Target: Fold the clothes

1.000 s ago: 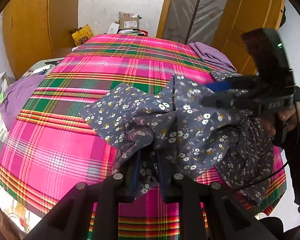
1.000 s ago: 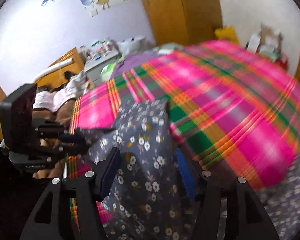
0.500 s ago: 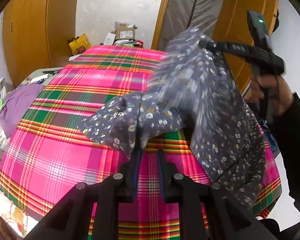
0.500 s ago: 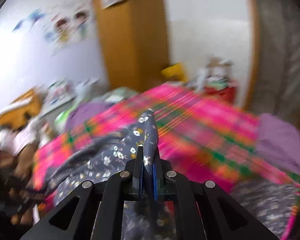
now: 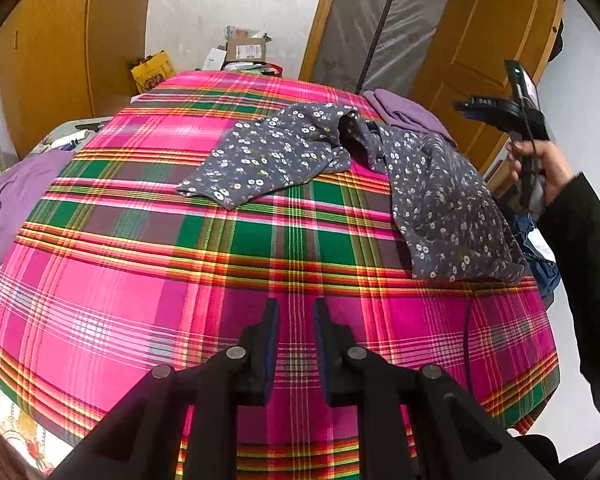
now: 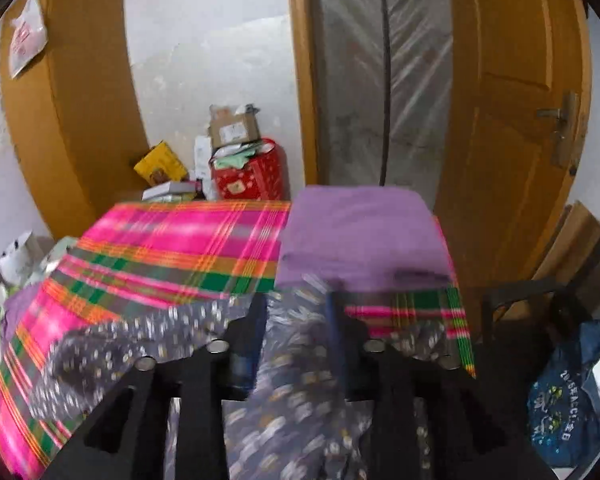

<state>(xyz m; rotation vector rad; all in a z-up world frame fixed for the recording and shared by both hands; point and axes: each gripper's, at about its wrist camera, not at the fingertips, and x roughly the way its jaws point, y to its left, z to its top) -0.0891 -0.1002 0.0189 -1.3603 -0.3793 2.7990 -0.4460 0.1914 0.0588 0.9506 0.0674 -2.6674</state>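
Floral garment crumpled beyond left tool, spread, empty; right tool opening above it.

Motion blur smears the floral garment between the right gripper's opening jaws; the frame's lower edge cuts it off.

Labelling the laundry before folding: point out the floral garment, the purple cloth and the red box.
floral garment [image 5: 276, 152]: left wrist view, on its flat spread part.
purple cloth [image 6: 360, 232]: right wrist view, middle of its top.
red box [image 6: 252, 178]: right wrist view, its front face.
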